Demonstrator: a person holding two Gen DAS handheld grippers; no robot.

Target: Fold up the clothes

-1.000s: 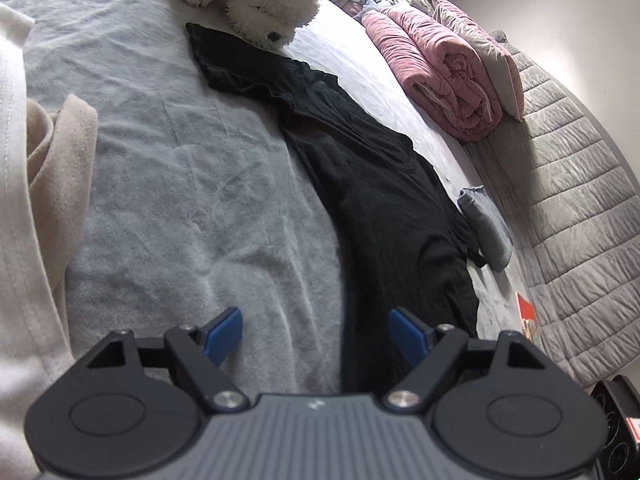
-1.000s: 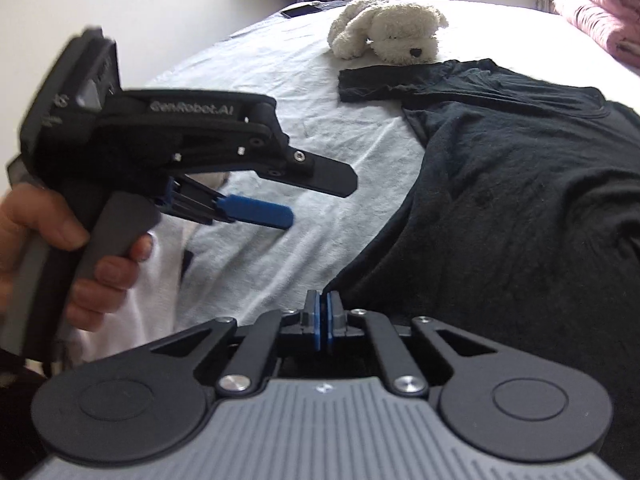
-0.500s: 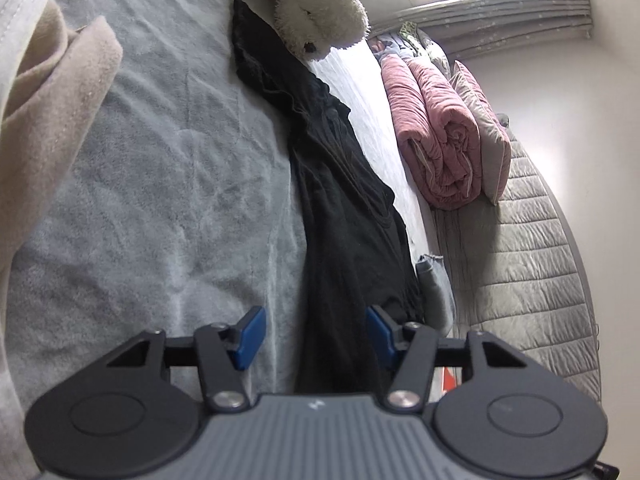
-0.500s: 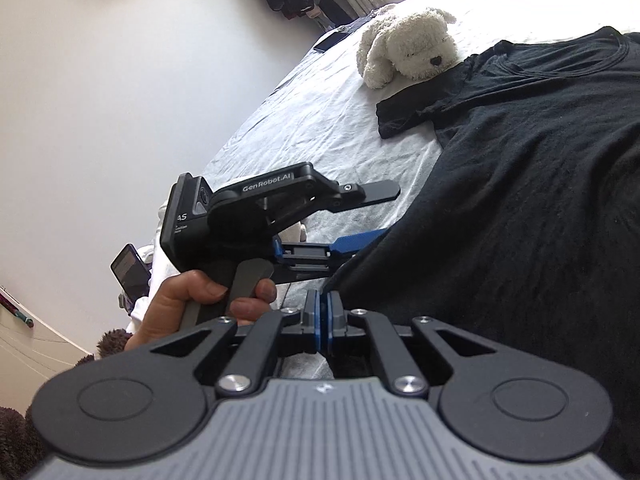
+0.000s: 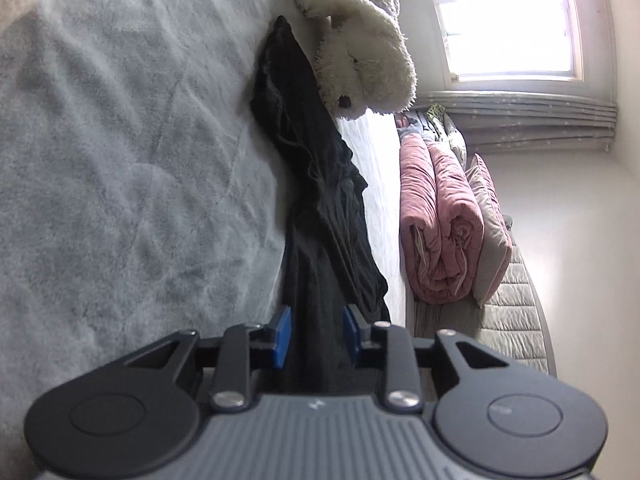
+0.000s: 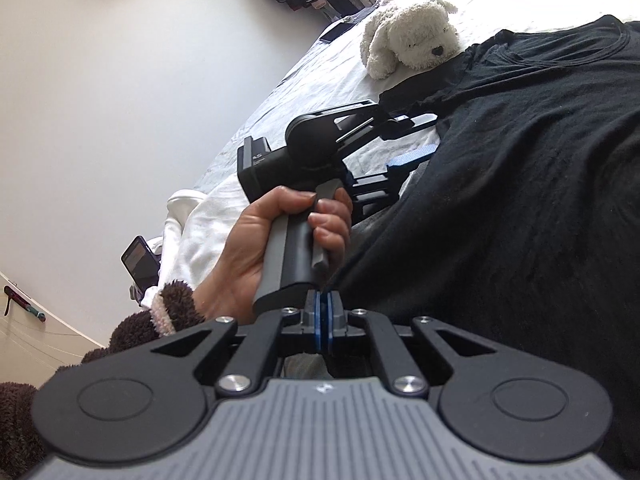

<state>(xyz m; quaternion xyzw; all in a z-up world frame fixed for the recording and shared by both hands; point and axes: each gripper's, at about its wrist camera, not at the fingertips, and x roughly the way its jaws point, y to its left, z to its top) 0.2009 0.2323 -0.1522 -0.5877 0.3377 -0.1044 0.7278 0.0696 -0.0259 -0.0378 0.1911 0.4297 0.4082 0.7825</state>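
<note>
L gripper (image 5: 315,334) has narrowed its fingers over the last sec: from wide apart w/ grey bedspread between them to blue pads bracketing the near edge of the black T-shirt (image 6: 540,160). There is cloth between the pads, but a gap shows each side, so they're closing on it, not yet clenched. The view has also rolled, so the shirt now runs up frame as a bunched ridge.

R gripper (image 6: 323,322): fingers pressed together same as before; can't tell if a hem is pinched, as the pads hide it.

Judgement: both ends of the near hem are about to be held, so a lift/fold of the shirt seems to be setting up.

Shirt lies spread on the bed (image 5: 120,160), its far sleeve touching the plush dog (image 6: 408,36) toward the bed's far edge.

Hidden: the shirt's far side is cut off at the frame edge and its hem sits under the gripper bodies. L view is motion-blurred.
</note>
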